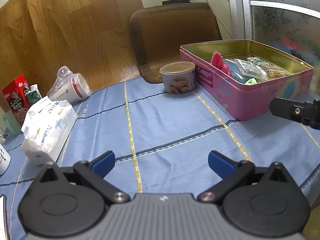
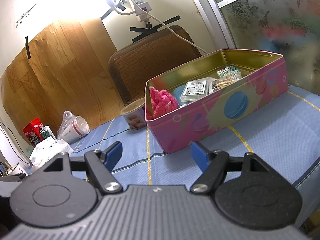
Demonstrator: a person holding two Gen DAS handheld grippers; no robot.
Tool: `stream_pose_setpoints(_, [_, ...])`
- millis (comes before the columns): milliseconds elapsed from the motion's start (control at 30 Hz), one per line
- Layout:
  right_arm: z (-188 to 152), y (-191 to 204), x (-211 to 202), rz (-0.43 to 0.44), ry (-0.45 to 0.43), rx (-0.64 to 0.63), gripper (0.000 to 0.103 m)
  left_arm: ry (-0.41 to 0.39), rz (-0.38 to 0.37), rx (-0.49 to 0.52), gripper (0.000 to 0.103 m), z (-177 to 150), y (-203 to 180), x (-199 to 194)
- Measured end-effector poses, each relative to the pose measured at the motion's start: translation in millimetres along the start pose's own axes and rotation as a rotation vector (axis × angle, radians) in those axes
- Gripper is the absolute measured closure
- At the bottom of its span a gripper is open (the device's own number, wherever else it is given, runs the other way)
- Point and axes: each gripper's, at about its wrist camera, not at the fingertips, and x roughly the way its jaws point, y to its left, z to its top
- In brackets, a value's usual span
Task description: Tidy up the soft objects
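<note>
A pink tin [image 1: 248, 98] [image 2: 210, 124] stands open on the blue cloth. Inside it lie a pink fluffy cloth [image 1: 220, 62] [image 2: 162, 100], a blue soft item, small clear boxes and a green piece. A white soft pack [image 1: 47, 126] [image 2: 50, 150] lies at the left of the cloth. My left gripper [image 1: 161, 161] hangs open over bare cloth with nothing between its blue pads. My right gripper [image 2: 157, 153] is open too, just in front of the tin's near corner, empty. Part of the right gripper's black finger shows at the right edge of the left wrist view.
A round can of nuts [image 1: 178, 78] [image 2: 134, 116] stands against the tin's left end. A cup in a plastic bag [image 1: 70, 88] [image 2: 73, 129], a red box [image 1: 17, 98] and a small bottle sit at the far left. A brown cushion [image 1: 174, 36] leans on the wall behind.
</note>
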Motion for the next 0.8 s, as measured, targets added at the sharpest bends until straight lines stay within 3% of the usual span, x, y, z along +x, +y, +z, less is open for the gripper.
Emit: stream_pose_setpoints(800, [-0.2,0.1,-0.5,-0.001,0.000,0.002,0.025,0.028,-0.030,0.001,0.000,-1.8,-0.8,1.8])
